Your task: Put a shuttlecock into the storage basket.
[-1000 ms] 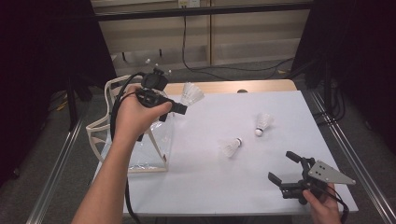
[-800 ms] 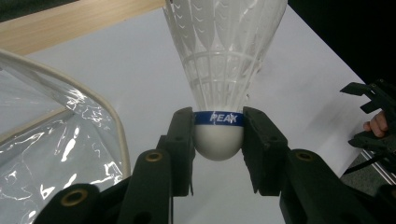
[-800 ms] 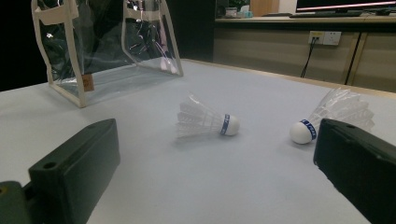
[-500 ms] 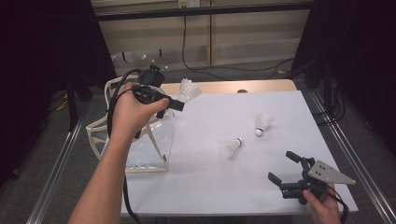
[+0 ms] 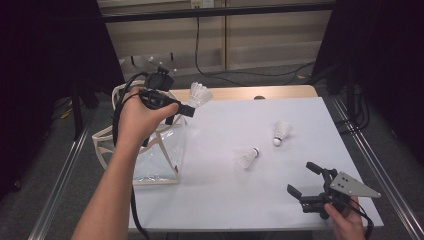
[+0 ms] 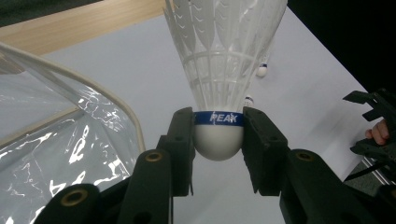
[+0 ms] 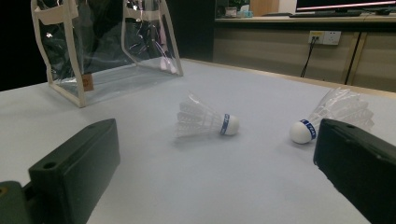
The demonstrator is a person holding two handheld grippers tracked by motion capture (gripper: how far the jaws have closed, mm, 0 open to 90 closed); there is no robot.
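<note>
I see the white desk [image 5: 280, 200], and on its left edge the clear bag [image 5: 160, 155] standing upright, which I take as my landmark. Just above the bag's far corner I have the left tool [image 5: 192, 102] raised, its two black pads clamped on the cork base of a shuttlecock [image 6: 219, 84], feathers pointing away from the tool. Well to the right of the bag, near the desk's front edge, my right tool [image 5: 306, 181] rests low with its jaws spread wide and nothing between them. Between it and the bag, two loose shuttlecocks [image 5: 248, 157] lie on their sides.
</note>
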